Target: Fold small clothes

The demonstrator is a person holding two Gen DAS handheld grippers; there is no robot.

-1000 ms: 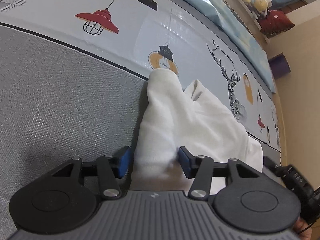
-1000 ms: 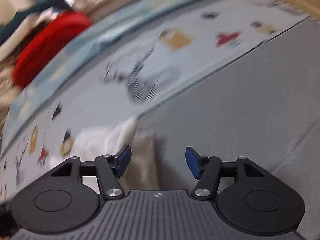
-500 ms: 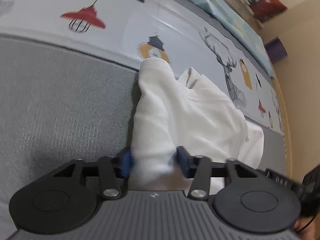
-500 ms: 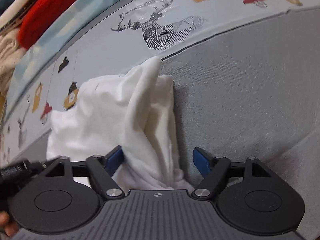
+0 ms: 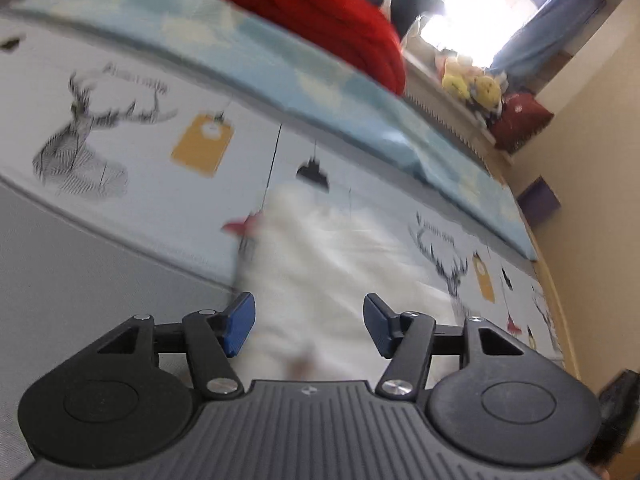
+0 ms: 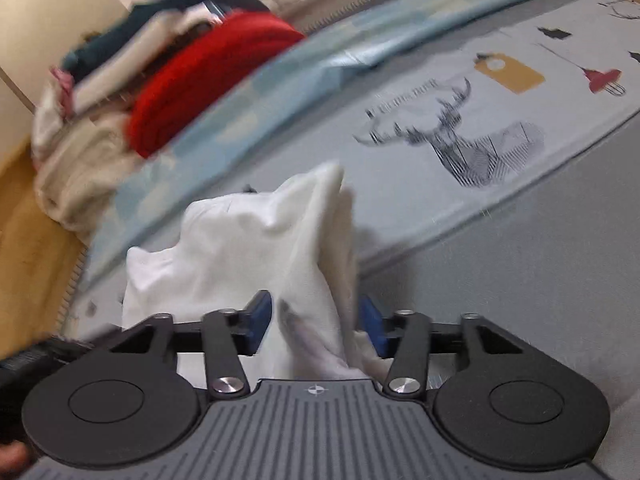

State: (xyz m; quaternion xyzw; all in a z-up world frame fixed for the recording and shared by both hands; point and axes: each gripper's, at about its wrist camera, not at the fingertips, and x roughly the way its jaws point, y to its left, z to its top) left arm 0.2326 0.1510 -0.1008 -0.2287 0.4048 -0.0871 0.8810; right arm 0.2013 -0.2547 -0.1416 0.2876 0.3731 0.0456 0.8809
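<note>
A small white garment [image 5: 320, 272] lies bunched where the grey mat [image 5: 80, 264] meets the printed sheet [image 5: 160, 140]. In the left wrist view it is blurred. My left gripper [image 5: 308, 322] hovers over its near end with the jaws opening. The cloth sits between the blue pads [image 5: 240, 320] with a gap at the left pad. In the right wrist view, my right gripper [image 6: 316, 320] has its pads against a raised fold of the same garment [image 6: 248, 248]. The fold fills the gap between them.
Beyond the sheet lie a light-blue blanket [image 5: 280, 76], a red knitted bundle [image 6: 208, 76] and piled clothes [image 6: 80, 152]. Plush toys [image 5: 472, 84] sit on the window ledge. A wooden bed edge [image 6: 24, 240] runs along the left. The grey mat [image 6: 540, 280] extends to the right.
The left jaws pinched the cloth's end, then spread apart again as the left hand rose and swung. The right jaws moved in onto the fold, which now stands higher.
</note>
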